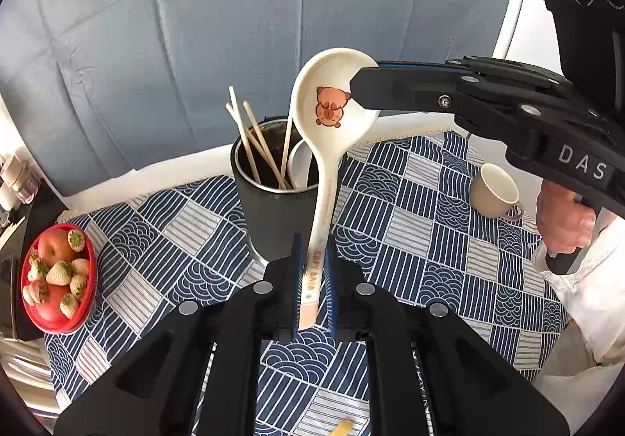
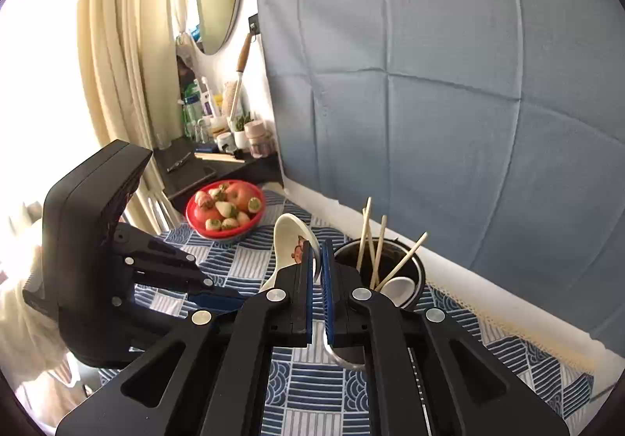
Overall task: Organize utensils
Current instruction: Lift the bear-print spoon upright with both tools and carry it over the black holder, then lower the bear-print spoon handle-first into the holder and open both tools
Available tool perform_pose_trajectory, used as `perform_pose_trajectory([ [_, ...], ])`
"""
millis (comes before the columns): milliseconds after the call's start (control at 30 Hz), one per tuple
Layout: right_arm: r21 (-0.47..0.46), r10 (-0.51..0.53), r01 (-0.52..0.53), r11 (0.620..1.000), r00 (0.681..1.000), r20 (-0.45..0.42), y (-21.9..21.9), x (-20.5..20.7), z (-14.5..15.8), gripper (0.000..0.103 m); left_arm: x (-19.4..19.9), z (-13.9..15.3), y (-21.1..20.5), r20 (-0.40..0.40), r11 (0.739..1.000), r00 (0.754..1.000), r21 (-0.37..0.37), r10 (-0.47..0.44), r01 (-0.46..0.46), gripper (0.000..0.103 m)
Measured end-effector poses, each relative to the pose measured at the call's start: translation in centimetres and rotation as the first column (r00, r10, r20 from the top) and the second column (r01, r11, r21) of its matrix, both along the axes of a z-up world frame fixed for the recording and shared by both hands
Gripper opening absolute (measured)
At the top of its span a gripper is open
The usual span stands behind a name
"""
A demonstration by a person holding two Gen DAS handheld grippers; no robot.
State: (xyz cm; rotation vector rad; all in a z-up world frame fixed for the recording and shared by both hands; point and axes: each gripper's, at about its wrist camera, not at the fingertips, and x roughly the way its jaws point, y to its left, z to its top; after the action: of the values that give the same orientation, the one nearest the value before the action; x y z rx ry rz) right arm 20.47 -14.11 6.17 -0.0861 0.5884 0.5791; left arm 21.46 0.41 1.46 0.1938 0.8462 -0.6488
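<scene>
Left tool (image 1: 312, 279) clamps the ceramic spoon (image 1: 332, 111) by its handle end, while the right tool (image 2: 317, 260) pinches the bowl rim, probably a handover above the utensil holder (image 1: 273, 213) near the table's (image 1: 390, 240) back edge. Chopsticks (image 1: 254, 139) stand inside; the holder's bottom is hidden.

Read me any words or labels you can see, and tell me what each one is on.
"CAPY BARA": on the spoon handle, between the left gripper fingers.
"DAS": on the right gripper body, cut off by the frame edge.
Fine print higher up the spoon handle: too small to read.
Bottle labels on the shelf: too blurred to read.
</scene>
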Motion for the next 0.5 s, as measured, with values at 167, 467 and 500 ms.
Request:
perform_pose_trajectory([
  [167, -0.01, -0.021, 0.022, 1.0, 0.998, 0.054, -1.3, 0.2, 1.8, 0.004, 1.1, 1.8, -1.1, 0.038, 1.0, 0.999, -0.007, -0.019, 0.019, 0.011],
  [467, -0.031, -0.067, 0.07, 0.997, 0.991, 0.112, -2.8, 1.4, 3.8, 0.005, 4.2, 3.4, -2.9, 0.045, 0.998, 0.998, -0.044, -0.046, 0.048, 0.012],
  [500, -0.032, -0.073, 0.077, 0.997, 0.99, 0.117, -2.9, 1.5, 3.9, 0.005, 4.6, 3.5, -3.0, 0.042, 0.997, 0.998, -0.052, -0.048, 0.05, 0.012],
])
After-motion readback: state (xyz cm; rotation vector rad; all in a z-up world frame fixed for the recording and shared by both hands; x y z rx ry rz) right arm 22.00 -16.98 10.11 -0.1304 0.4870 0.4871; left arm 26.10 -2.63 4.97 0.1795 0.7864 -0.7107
